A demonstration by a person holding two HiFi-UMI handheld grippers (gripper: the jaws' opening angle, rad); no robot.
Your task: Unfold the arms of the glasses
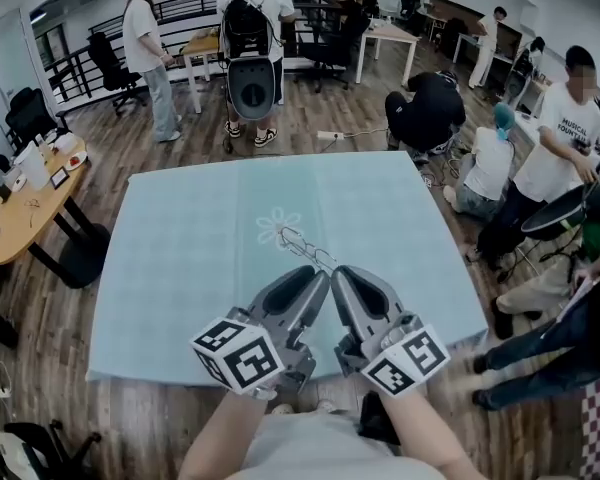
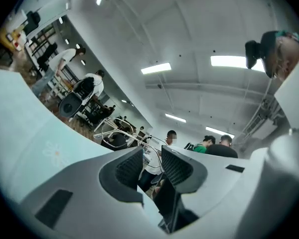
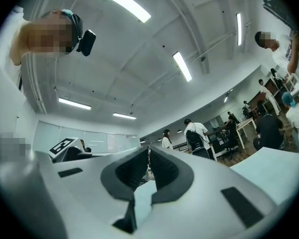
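Note:
Thin wire-framed glasses (image 1: 306,249) hang just above the pale blue tablecloth (image 1: 180,268), right in front of both grippers. My right gripper (image 1: 342,272) is shut on a thin part of the glasses (image 3: 148,152), which shows as a fine line pinched between its pads (image 3: 162,171). My left gripper (image 1: 316,274) sits close beside it on the left with its jaws apart. In the left gripper view the wire glasses (image 2: 120,133) stretch away from the left gripper (image 2: 152,156), and a thin wire runs into the gap without the pads pressing on it.
A flower print (image 1: 278,226) marks the cloth just beyond the glasses. A round wooden table (image 1: 20,218) stands to the left. Several people stand or crouch beyond the far edge and at the right (image 1: 565,138). A black chair (image 1: 250,78) stands behind the table.

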